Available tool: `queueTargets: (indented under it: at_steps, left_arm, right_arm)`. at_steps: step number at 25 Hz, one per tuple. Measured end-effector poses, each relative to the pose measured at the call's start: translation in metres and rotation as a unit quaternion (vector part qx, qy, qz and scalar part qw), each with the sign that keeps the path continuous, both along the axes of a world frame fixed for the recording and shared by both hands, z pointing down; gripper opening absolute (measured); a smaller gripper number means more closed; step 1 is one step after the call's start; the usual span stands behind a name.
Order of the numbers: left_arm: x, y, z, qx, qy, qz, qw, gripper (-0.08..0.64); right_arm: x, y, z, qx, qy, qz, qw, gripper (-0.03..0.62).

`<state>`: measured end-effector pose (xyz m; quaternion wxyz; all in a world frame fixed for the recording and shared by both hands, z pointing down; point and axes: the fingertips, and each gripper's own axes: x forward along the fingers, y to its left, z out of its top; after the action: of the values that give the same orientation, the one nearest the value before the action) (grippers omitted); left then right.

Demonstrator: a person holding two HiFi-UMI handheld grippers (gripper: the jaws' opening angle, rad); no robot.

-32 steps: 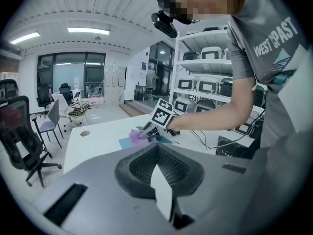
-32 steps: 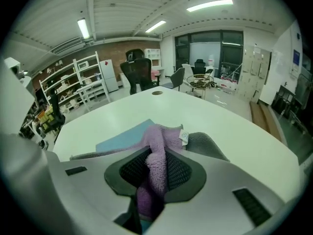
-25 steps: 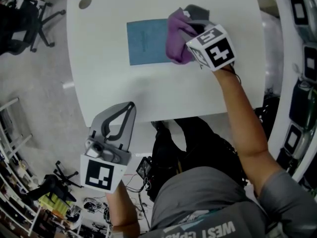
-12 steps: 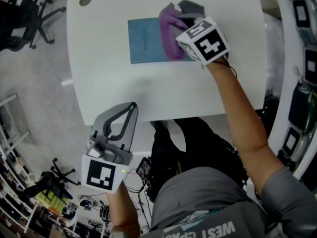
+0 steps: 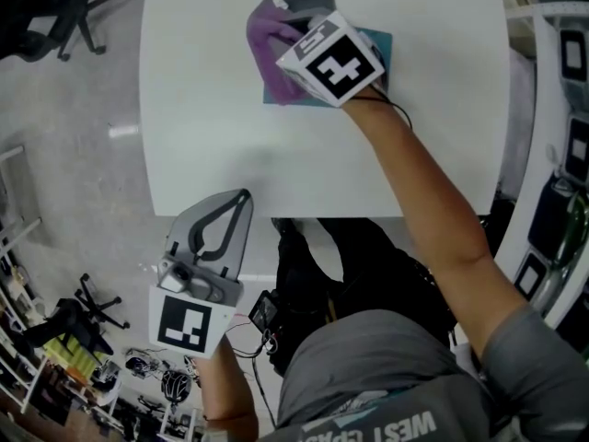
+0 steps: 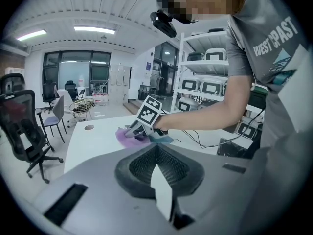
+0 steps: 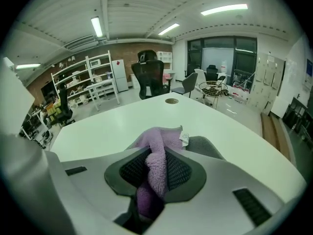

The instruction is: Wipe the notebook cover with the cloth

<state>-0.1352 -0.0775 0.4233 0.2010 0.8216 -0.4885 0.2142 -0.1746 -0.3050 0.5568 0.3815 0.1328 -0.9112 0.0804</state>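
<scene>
Right gripper [image 7: 156, 155] view: jaws clenched on the purple cloth [image 7: 157, 166]. The fleece is bunched between the mesh pads, with a white care tag [image 7: 184, 138] at the cloth's 1 o'clock edge. The notebook doesn't show here; the gripper body covers it.

Head view fills that in. The right gripper [image 5: 296, 5] sits at 12 o'clock of the frame, with the cloth [image 5: 265, 44] spread at its 8 o'clock. The cloth lies over the left end of the teal notebook [image 5: 379, 49] and spills onto the table [image 5: 212, 145]. Only the notebook's right strip and bottom-left corner show past the marker cube [image 5: 329, 58]. The notebook lies flat at the far middle of the table.

Left gripper [image 6: 156, 153] view: jaws closed tip to tip, nothing between them. It catches the wipe side-on, with the cloth [image 6: 124, 136] on the table [image 6: 93, 146]. The notebook edge [image 6: 164, 139] is at the cloth's 3 o'clock, under the right gripper [image 6: 132, 131]. Head view puts the left gripper [image 5: 241, 199] at 7 o'clock, over the table's near edge and well apart from the notebook.

Surface: white table with rounded corners and a cable grommet hole [image 7: 171, 101] toward the far end.

Room: open office.
- Black office chair [image 7: 150, 80] at 12 o'clock, beyond the table.
- Shelving [image 7: 93, 72] at 10 o'clock.
- Strip ceiling lights [image 7: 227, 9].
- Glass wall [image 7: 220, 62] at 2 o'clock.
- The left gripper view adds a shelf rack [image 6: 205, 89] of white units at 2 o'clock.
</scene>
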Motion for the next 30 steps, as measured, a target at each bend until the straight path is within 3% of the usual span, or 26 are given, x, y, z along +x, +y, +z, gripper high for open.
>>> queueTargets:
  at_steps: [3, 8, 18, 24, 30]
  left_arm:
    - [-0.004, -0.001, -0.001, 0.001, -0.001, 0.002, 1.0000, 0.002]
    - [0.001, -0.010, -0.009, 0.011, -0.006, 0.022, 0.9997, 0.002]
    - [0.027, -0.037, -0.047, 0.050, -0.026, 0.083, 0.9949, 0.002]
    - [0.034, -0.033, -0.068, 0.069, -0.042, 0.104, 0.9913, 0.002]
    - [0.034, -0.029, -0.100, 0.089, -0.048, 0.117, 0.9879, 0.002]
  right_arm:
    - [0.018, -0.008, 0.001, -0.002, 0.002, 0.021, 1.000, 0.101]
    - [0.082, -0.028, 0.003, -0.006, 0.012, 0.079, 0.997, 0.101]
    - [0.195, -0.045, 0.003, -0.026, 0.028, 0.182, 0.983, 0.101]
    - [0.276, -0.026, 0.001, -0.036, 0.029, 0.255, 0.966, 0.101]
    - [0.348, 0.004, -0.003, -0.038, 0.057, 0.324, 0.944, 0.101]
